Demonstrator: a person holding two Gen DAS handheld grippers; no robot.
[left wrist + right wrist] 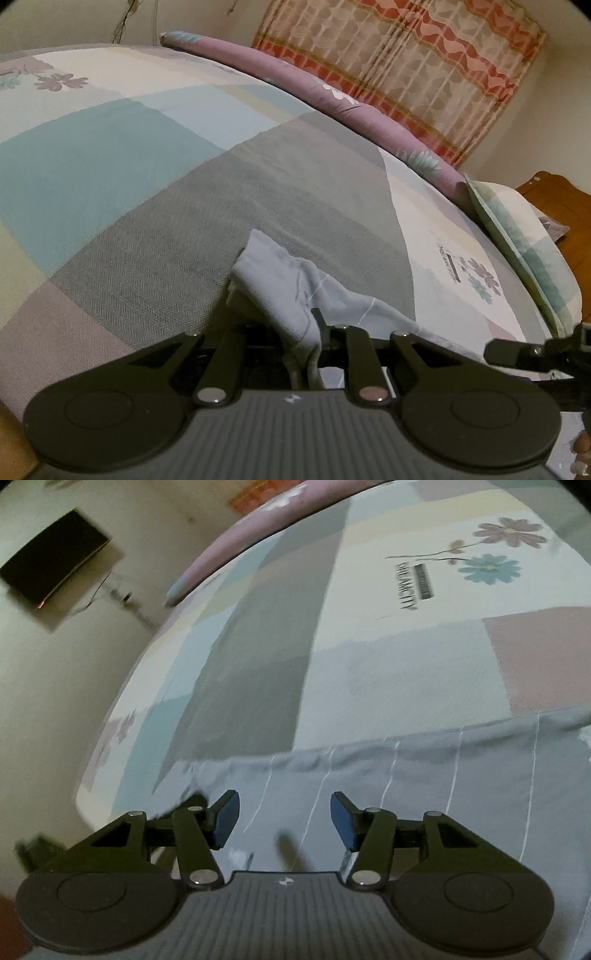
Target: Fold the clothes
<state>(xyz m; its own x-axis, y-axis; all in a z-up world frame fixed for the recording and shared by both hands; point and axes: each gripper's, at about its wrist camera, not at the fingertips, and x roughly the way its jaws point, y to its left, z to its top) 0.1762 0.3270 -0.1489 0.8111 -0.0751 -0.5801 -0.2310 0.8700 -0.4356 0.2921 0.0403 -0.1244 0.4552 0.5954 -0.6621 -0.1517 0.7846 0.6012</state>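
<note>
Patchwork bedspread carries grey garment, bunched in clamped left gripper, under parted right gripper.

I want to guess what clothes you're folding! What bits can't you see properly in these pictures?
- Grey garment: right wrist view, its near part runs under the right gripper and out of frame, so its type is unclear.
- Left gripper: left wrist view, bunched cloth covers its fingertips.
- Dark panel on the wall: right wrist view, blurred.
- Wooden furniture: left wrist view, cut off by the edge.
</note>
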